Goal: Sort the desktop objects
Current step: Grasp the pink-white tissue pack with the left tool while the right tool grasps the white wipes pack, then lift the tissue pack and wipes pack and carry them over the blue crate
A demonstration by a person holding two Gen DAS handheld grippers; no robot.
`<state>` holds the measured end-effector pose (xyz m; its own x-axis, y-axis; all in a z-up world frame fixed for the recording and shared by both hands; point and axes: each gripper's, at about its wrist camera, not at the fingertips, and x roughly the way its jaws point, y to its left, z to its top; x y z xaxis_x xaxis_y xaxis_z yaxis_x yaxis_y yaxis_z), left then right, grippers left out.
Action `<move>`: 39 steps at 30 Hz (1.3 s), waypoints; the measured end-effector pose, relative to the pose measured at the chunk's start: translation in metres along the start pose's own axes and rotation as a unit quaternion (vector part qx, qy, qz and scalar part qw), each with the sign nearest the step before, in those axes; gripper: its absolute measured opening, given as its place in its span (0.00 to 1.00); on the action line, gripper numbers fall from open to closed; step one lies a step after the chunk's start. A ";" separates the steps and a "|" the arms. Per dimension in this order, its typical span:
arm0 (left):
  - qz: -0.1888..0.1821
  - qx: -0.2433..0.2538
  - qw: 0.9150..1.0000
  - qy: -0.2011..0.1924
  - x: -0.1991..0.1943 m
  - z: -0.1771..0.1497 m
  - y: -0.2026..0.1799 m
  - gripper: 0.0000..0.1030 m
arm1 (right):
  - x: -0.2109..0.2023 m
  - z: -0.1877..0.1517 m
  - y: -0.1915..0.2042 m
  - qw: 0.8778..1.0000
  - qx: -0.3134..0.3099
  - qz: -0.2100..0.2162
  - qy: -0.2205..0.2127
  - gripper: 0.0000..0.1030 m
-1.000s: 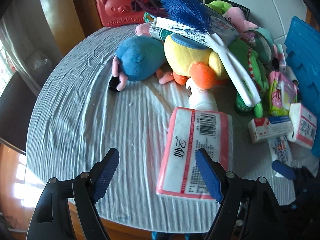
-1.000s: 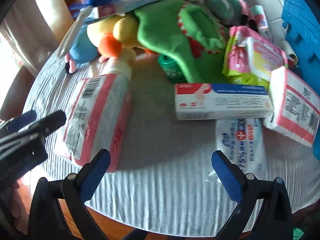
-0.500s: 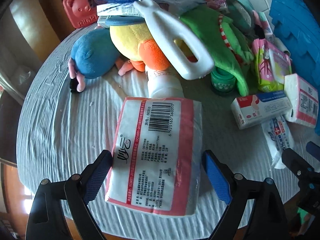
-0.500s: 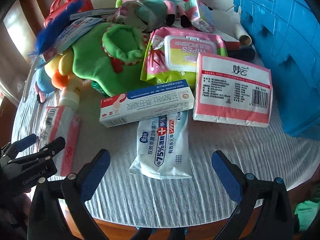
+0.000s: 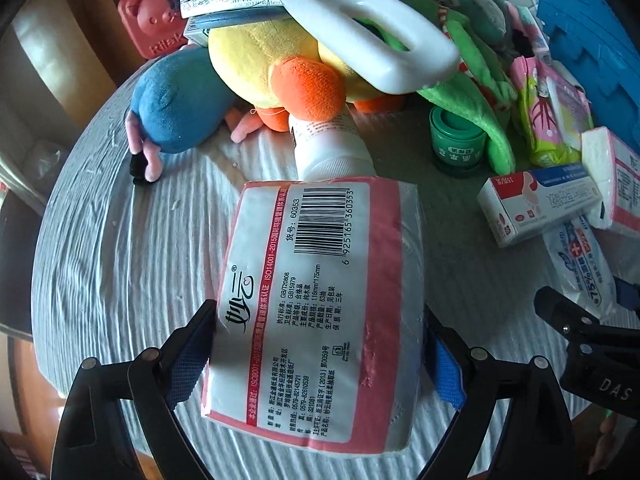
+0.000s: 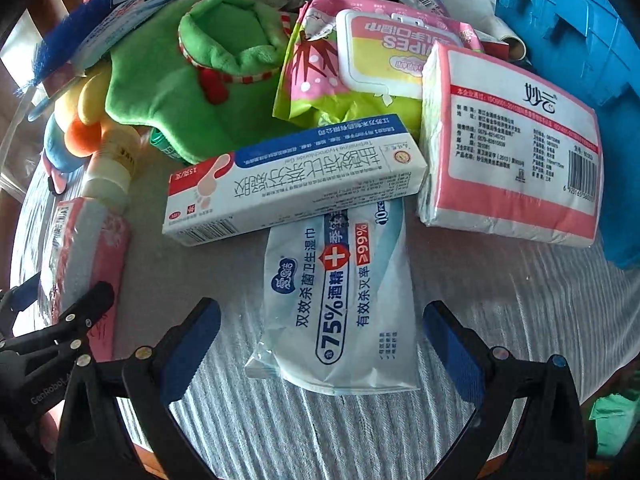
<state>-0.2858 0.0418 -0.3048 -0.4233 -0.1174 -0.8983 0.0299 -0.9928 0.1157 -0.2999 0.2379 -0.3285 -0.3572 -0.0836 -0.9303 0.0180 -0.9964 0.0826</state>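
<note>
Tissue pack (image 5: 320, 304) between wide-spread left gripper (image 5: 320, 350) pads, contact unclear; right gripper (image 6: 320, 336) spread, empty, straddling wipes (image 6: 336, 304); two tissue packs counted.

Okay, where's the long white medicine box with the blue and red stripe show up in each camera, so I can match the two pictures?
Left wrist: the medicine box lies at the right edge, beyond the tissue pack between the left gripper fingers.
Right wrist: the same box lies at centre, across the top of the blue wipes pouch.
Shared landmark: the green plush toy just behind it.
</note>
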 end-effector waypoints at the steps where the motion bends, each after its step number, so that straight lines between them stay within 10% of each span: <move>1: -0.002 -0.002 1.000 -0.003 -0.001 -0.001 0.001 0.86 | 0.001 -0.001 0.003 1.000 -0.006 -0.007 0.000 1.00; 5: -0.014 -0.012 1.000 -0.004 -0.005 -0.001 0.005 0.84 | -0.004 -0.002 0.009 0.999 -0.020 -0.043 -0.010 0.64; 39: -0.079 0.045 0.989 -0.117 -0.114 0.021 -0.034 0.83 | -0.133 -0.010 -0.002 0.991 -0.027 -0.034 -0.124 0.53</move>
<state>-0.2576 0.0896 -0.1973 -0.6147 0.0582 -0.7866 -0.1300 -0.9911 0.0283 -0.2431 0.2513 -0.2089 -0.5782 -0.0177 -0.8157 0.0343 -0.9994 -0.0026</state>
